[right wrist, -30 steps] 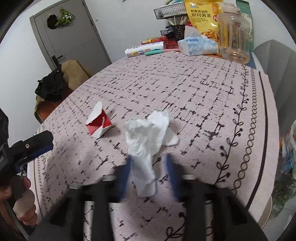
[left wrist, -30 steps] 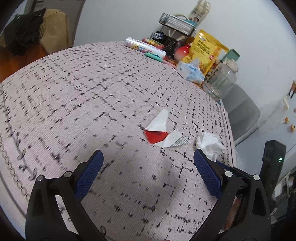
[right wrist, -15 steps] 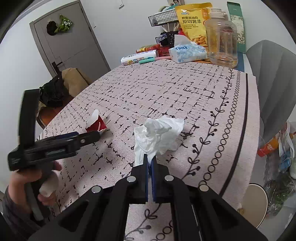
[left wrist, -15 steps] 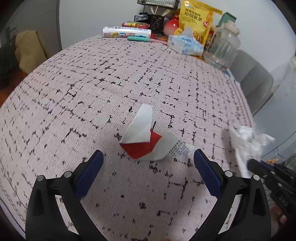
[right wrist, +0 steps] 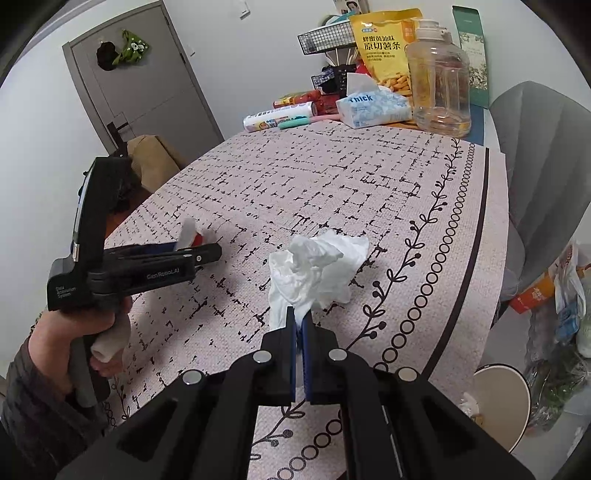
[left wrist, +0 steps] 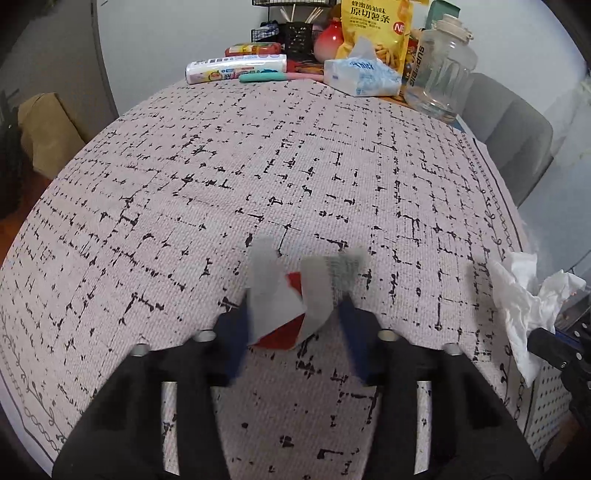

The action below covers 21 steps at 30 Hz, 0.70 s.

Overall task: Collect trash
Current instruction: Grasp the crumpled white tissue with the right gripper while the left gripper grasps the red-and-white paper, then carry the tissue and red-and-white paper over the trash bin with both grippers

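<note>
A red and white torn wrapper [left wrist: 284, 299] lies on the patterned tablecloth [left wrist: 258, 177]. My left gripper [left wrist: 291, 325] is partly closed around it, its blurred blue fingers touching or almost touching its two sides; the wrapper still rests on the cloth. In the right wrist view the left gripper [right wrist: 207, 253] reaches the wrapper [right wrist: 190, 232]. My right gripper [right wrist: 299, 325] is shut on a crumpled white tissue [right wrist: 314, 266] and holds it above the table near its right edge. The tissue also shows in the left wrist view [left wrist: 524, 299].
At the table's far end stand a tissue pack [left wrist: 362, 74], a yellow snack bag [left wrist: 376, 33], a clear plastic jug [left wrist: 439, 70], a roll pack [left wrist: 236, 68] and wire racks. A grey chair [right wrist: 546, 155] is on the right. A white bin [right wrist: 498, 402] and bags sit on the floor.
My left gripper moved forward over the wrapper and its fingers closed in around it. My right gripper, shut on the tissue, stayed lifted near the table's right edge.
</note>
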{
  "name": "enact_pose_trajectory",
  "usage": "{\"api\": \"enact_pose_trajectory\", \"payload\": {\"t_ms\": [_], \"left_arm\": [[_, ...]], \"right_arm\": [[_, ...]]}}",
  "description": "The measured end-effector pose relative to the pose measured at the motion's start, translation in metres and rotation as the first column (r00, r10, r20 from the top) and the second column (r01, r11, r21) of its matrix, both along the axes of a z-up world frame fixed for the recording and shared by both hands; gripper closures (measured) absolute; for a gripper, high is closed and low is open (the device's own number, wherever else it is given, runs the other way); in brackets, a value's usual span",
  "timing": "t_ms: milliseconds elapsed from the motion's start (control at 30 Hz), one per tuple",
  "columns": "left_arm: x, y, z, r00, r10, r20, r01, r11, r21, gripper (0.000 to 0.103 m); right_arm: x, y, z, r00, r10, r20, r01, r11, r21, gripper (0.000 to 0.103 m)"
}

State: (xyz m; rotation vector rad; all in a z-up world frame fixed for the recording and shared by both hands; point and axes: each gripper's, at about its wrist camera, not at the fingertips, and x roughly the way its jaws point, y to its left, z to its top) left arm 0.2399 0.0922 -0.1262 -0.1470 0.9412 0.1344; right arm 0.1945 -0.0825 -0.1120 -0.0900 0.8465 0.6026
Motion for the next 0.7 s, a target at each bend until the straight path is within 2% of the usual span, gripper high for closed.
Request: {"api": "enact_pose_trajectory", "payload": {"t_ms": [33, 167, 400, 700], "left_arm": [[-0.003, 0.0, 0.002, 1.0, 0.0, 0.012, 0.0, 1.0, -0.003, 0.072], [-0.015, 0.004, 0.009, 0.999, 0.011, 0.041, -0.009, 0.998, -0.059, 0.075], [-0.041, 0.008, 0.024, 0.995, 0.034, 0.092, -0.024, 0.994, -0.107, 0.076], [-0.052, -0.02, 0.042, 0.99, 0.005, 0.14, 0.011, 0.993, -0.114, 0.076]], "right_arm": [[-0.001, 0.0, 0.001, 1.0, 0.0, 0.001, 0.0, 1.0, -0.001, 0.099], [-0.005, 0.003, 0.005, 1.0, 0.005, 0.006, -0.005, 1.0, -0.005, 0.099], [-0.017, 0.008, 0.013, 0.999, 0.019, 0.029, -0.019, 1.0, 0.0, 0.099], [-0.025, -0.013, 0.027, 0.998, -0.021, 0.067, 0.019, 1.0, 0.023, 0.099]]}}
